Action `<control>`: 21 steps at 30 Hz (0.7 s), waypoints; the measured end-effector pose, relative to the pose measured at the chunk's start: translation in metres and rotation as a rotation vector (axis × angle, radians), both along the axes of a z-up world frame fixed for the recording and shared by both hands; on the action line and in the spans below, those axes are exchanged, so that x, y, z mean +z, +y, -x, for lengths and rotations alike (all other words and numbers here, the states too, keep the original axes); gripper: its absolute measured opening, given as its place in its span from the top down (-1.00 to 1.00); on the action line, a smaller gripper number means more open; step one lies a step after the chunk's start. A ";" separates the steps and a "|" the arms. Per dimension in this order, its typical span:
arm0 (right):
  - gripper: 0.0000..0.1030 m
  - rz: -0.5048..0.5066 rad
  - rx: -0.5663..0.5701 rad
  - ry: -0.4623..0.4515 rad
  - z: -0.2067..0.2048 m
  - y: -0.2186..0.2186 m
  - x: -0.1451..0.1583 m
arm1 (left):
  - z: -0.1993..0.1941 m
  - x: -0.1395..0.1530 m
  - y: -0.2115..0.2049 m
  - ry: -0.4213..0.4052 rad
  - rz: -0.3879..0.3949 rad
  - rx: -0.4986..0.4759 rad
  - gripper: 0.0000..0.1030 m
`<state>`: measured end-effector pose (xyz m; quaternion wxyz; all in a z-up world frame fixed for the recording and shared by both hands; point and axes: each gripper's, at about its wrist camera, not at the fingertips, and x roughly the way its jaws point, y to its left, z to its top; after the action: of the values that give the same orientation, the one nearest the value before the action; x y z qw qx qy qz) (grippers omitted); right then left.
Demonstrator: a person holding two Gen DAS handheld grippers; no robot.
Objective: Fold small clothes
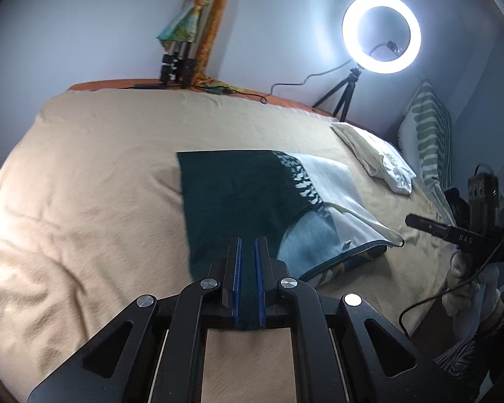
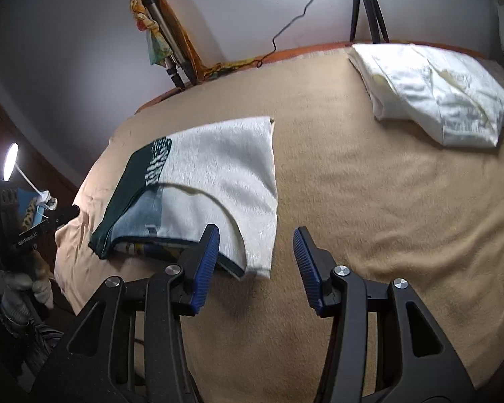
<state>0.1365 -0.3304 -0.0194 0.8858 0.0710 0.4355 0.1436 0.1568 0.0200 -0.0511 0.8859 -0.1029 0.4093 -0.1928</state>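
A small sleeveless top (image 1: 248, 198), dark green on one side and white on the other, lies flat on the beige bed cover (image 1: 84, 184). My left gripper (image 1: 248, 248) is shut on the top's dark green near edge, with fabric pinched between the blue pads. In the right wrist view the same top (image 2: 218, 168) lies to the left, white side nearest. My right gripper (image 2: 255, 235) is open and empty, just above the cover beside the top's white near corner. The right gripper also shows in the left wrist view (image 1: 420, 223), far right.
A folded white garment (image 2: 433, 90) lies at the back right of the bed. A lit ring light on a tripod (image 1: 381, 33) stands behind it, with a cable. Folded tripods (image 1: 181, 57) lean on the wall. A striped pillow (image 1: 426, 134) is at the right.
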 end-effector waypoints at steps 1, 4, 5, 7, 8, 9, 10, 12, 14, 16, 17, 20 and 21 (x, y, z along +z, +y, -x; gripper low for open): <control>0.04 0.015 0.019 -0.025 -0.002 0.008 0.006 | -0.005 0.002 -0.008 -0.003 -0.007 -0.009 0.88; 0.14 0.033 0.068 -0.074 -0.013 0.032 0.022 | -0.024 0.012 -0.025 -0.017 -0.008 -0.017 0.88; 0.17 0.038 0.077 -0.088 -0.020 0.040 0.026 | -0.034 0.014 -0.032 -0.014 -0.009 -0.021 0.88; 0.28 0.034 0.091 -0.099 -0.039 0.057 0.031 | -0.051 0.015 -0.041 -0.001 0.001 -0.027 0.88; 0.42 0.026 0.095 -0.098 -0.049 0.064 0.032 | -0.059 0.014 -0.044 0.002 0.000 -0.028 0.88; 0.46 0.016 0.098 -0.090 -0.060 0.070 0.031 | -0.066 0.013 -0.049 0.001 -0.008 -0.027 0.88; 0.46 0.000 0.105 -0.076 -0.073 0.078 0.028 | -0.075 0.010 -0.053 -0.004 -0.024 -0.024 0.88; 0.47 -0.018 0.115 -0.044 -0.094 0.091 0.018 | -0.087 0.002 -0.059 0.004 -0.036 -0.018 0.88; 0.47 -0.012 0.135 -0.016 -0.107 0.101 0.005 | -0.098 -0.010 -0.063 0.030 -0.034 -0.018 0.88; 0.47 0.004 0.158 0.012 -0.117 0.111 -0.009 | -0.108 -0.023 -0.064 0.067 -0.038 -0.034 0.88; 0.47 0.012 0.165 0.023 -0.121 0.115 -0.016 | -0.112 -0.029 -0.064 0.080 -0.051 -0.036 0.88; 0.47 0.031 0.168 0.049 -0.130 0.120 -0.034 | -0.116 -0.046 -0.062 0.106 -0.093 -0.037 0.88; 0.47 0.057 0.164 0.057 -0.131 0.122 -0.040 | -0.115 -0.049 -0.061 0.099 -0.094 -0.044 0.88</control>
<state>0.2679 -0.2083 -0.0595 0.8600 0.0139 0.4687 0.2011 0.2715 -0.0406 -0.1004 0.8639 -0.0617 0.4633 -0.1876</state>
